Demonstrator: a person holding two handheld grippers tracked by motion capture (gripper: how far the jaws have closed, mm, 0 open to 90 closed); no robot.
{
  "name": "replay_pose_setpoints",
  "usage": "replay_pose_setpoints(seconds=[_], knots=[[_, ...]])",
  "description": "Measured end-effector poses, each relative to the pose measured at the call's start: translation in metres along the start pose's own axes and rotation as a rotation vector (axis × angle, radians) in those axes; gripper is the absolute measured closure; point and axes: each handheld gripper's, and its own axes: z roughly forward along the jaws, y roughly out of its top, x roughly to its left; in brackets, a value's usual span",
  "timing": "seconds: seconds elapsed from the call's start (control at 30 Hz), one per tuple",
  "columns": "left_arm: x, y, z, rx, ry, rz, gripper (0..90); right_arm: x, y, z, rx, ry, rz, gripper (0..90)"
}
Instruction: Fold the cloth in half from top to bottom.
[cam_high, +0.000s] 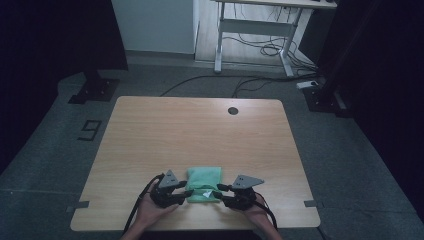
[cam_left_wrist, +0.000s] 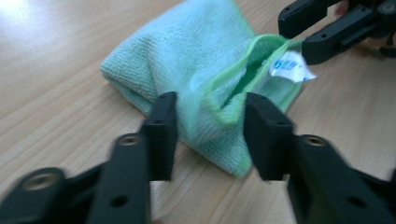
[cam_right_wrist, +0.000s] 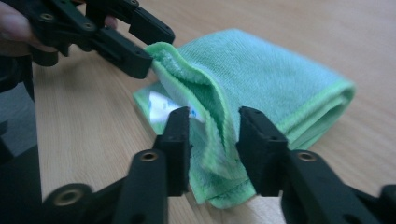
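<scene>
Green microfibre cloth (cam_high: 203, 184), folded into a compact pad, lies on the wooden tabletop (cam_high: 200, 130) near its front edge, between two hand-held grippers. Seen from the high view, the left gripper (cam_high: 186, 192) sits at the cloth's left front corner and the right gripper (cam_high: 221, 192) at its right front corner, each held in a person's hand coming in from the bottom.

In the left gripper view, the cloth (cam_left_wrist: 196, 70) already looks folded more than once, with a rounded fold at the far end and loose hemmed edges at the near end. The left gripper's fingers (cam_left_wrist: 161, 133) stand apart on either side of a raised, bunched edge. They are not yet closed on it. In the right gripper view, the right gripper's fingers (cam_right_wrist: 180, 144) likewise straddle an upstanding flap of the cloth (cam_right_wrist: 271, 74), with a visible gap on each side. Whether either pad touches the fabric cannot be told.

As a judgement, the folding seems well along. What looks left is to pinch the near corners and either make one more fold or tidy the loose layers flat.

A small white care label (cam_left_wrist: 288, 66) pokes out from between the layers near the right gripper. It carries blue printing, too blurred to read. A dark number nine (cam_high: 90, 130) is marked on the grey floor left of the tabletop.
</scene>
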Motion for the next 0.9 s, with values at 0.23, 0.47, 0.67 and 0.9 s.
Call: replay_pose_setpoints(seconds=[0.23,0.47,0.67,0.9], knots=[[0.007,0.018,-0.007,-0.049,0.001,-0.014,48.3,-0.004,0.016,-0.010,-0.068,-0.053,0.019,55.6],[0.027,0.035,0.022,-0.014,0.011,-0.060,52.5,-0.021,0.033,0.018,-0.010,-0.100,0.012,55.5],[0.023,0.027,0.034,0.042,-0.001,-0.035,52.0,-0.016,0.031,0.033,0.044,-0.119,-0.017,54.8],[0.007,0.011,0.033,0.077,0.022,0.016,47.0,0.005,0.014,0.026,0.078,-0.086,-0.062,54.6]])
